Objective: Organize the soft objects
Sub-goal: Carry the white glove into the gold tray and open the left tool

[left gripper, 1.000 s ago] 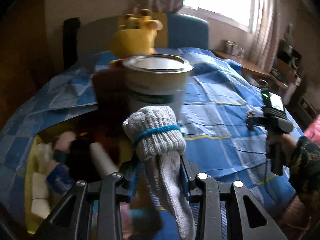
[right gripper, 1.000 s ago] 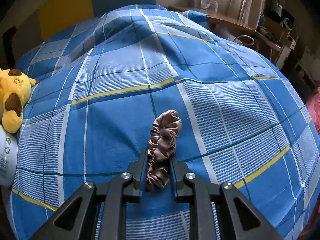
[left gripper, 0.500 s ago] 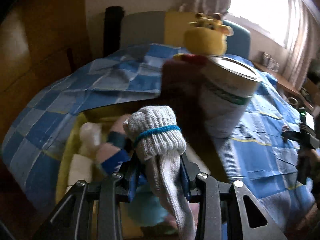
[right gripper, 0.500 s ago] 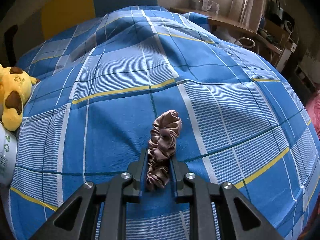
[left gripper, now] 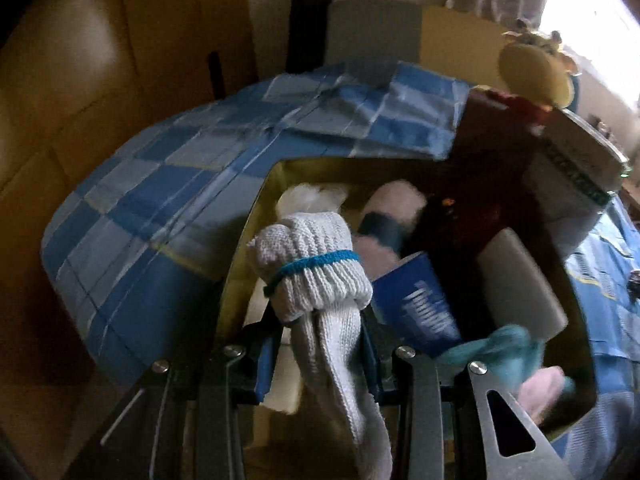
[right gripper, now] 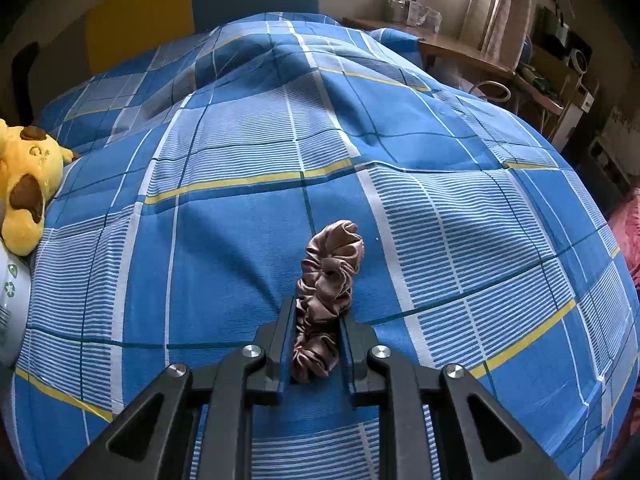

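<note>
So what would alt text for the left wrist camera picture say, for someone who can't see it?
A handheld left gripper clamps a white knitted glove with a blue band above a yellow box of rolled socks and cloths. The box sits on a blue checked bedspread.

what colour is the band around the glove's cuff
Bright blue, on a white knit glove; the band shows best in the left wrist view.

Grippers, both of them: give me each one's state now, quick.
Left gripper: closed on the white knit glove, over the yellow bin.
Right gripper: closed on the brown scrunchie, above the blue bedspread.
</note>
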A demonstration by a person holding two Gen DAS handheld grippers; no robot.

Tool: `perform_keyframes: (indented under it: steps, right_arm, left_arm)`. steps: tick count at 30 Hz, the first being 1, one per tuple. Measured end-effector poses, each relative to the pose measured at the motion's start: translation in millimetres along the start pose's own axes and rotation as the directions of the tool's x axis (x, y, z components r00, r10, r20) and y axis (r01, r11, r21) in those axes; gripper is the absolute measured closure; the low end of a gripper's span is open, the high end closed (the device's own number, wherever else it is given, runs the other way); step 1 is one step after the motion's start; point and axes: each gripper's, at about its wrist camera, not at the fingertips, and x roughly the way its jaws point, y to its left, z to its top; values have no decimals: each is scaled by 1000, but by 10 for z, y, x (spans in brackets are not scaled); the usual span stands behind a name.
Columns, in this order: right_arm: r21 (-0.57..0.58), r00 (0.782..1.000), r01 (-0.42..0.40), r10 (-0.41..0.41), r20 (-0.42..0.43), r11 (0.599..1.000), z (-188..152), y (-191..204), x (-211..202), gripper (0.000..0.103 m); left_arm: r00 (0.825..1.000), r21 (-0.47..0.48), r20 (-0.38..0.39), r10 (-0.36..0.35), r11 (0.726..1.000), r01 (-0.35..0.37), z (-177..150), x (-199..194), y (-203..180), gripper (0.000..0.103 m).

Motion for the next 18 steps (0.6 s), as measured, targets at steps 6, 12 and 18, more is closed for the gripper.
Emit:
perform_keyframes:
  steps: [6, 12, 18]
  right_arm:
    - [-2, 1000, 0, 0, 0, 1000, 0, 1, 0, 84]
    - [0, 1000, -1, 1, -1, 1000, 4, -1, 1, 84]
    - [3, 1000, -2, 2, -2, 1000, 13, 5, 6, 85]
  left_arm:
    - [998, -63, -42, -36, 997, 33, -52, 125, 135, 47]
    - [999, -56, -9, -33, 998, 33, -40, 59, 165, 34]
    - [999, -54, 27, -27, 998, 28, -14, -80, 174, 31]
